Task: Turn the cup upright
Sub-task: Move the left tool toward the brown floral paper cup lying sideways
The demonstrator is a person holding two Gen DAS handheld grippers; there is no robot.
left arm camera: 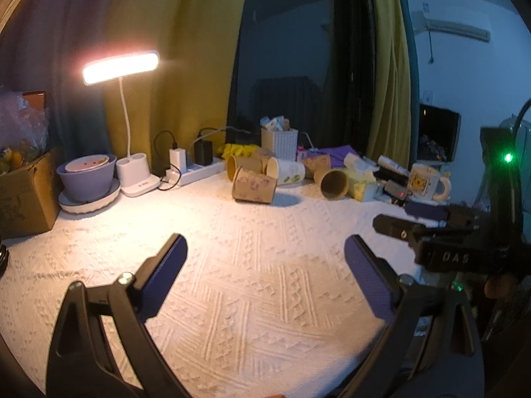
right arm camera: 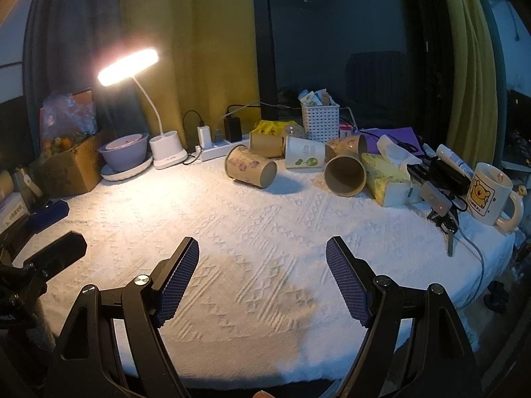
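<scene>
On the white textured cloth [right arm camera: 265,232] that covers the table, several paper cups are seen lying on their sides near the far edge. A brown cup with purple flowers [right arm camera: 250,169] lies in front of the others, with its open mouth turned to the right and toward the camera; in the left wrist view the same cup [left arm camera: 254,185] is found near the middle of the far side. A plain brown cup [right arm camera: 344,175] lies to the right of it, its mouth facing the camera, just beside a yellow tissue pack [right arm camera: 386,179]. A white cup with green print [right arm camera: 304,157] and two more brown cups are lying behind them. No cup is touched by a gripper.

The left gripper [left arm camera: 265,252] is held low over the cloth with its two blue pads spread wide, and nothing is between them. The right gripper [right arm camera: 262,253] is also held wide apart and nothing is gripped by it. Both are well apart from the cups.

A lit desk lamp [right arm camera: 129,66] is placed at the far left, beside a purple bowl [right arm camera: 124,152] on a plate and a cardboard box [right arm camera: 69,169]. A white mug with a bear picture [right arm camera: 489,194] stands upright at the right edge.
</scene>
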